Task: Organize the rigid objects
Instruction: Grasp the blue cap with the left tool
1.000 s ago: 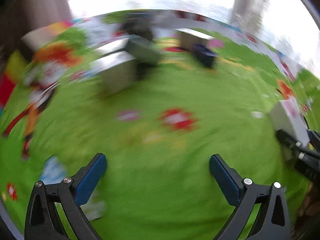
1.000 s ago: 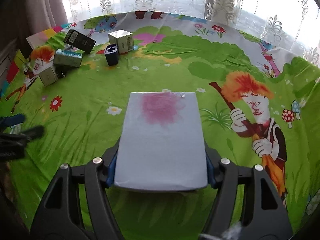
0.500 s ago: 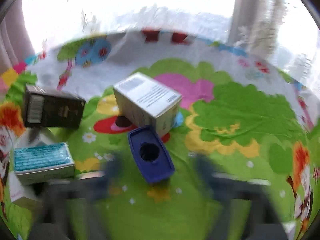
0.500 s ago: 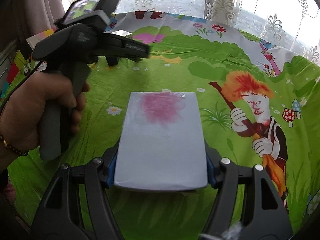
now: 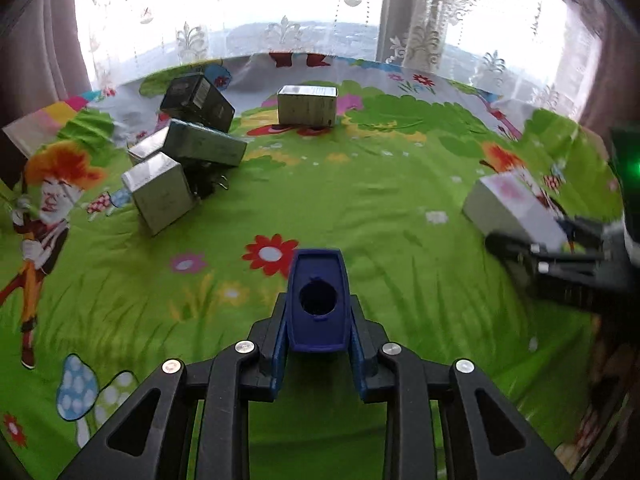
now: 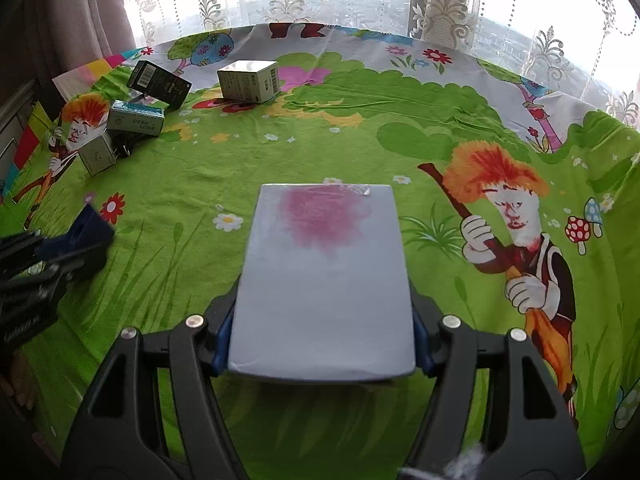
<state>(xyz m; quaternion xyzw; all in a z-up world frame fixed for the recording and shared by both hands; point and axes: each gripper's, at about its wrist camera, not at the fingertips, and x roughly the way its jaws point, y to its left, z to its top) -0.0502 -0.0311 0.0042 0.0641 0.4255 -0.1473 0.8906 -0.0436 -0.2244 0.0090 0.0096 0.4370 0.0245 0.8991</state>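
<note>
— Since a moment ago, what's moved?
— Half a second back the blue holder [image 5: 318,302] lay on the cloth beside the silver carton [image 5: 307,105]; now it sits clamped between the pads of the left tool [image 5: 319,344], well nearer than that carton. The jaws, wide open a second ago, are pinched narrow on its sides, its round hole facing up.
— And the right one?
— Unchanged: the right tool [image 6: 322,340] grips a white box with a pink smudge [image 6: 322,276], jaws about half spread, pads pressed on both long edges.
— What lies beyond the left tool?
— Bare green cartoon-printed cloth [image 5: 380,200] ahead, nothing in the way. Far left ahead, a cluster: a silver box [image 5: 160,194], a teal-topped carton [image 5: 204,146] behind it, a black box [image 5: 198,102] tilted on top. The silver carton stands alone, straight ahead and far off.
— Anything to its right?
— The white box and the other tool, well apart. Lace curtains [image 5: 280,20] hang beyond.
</note>
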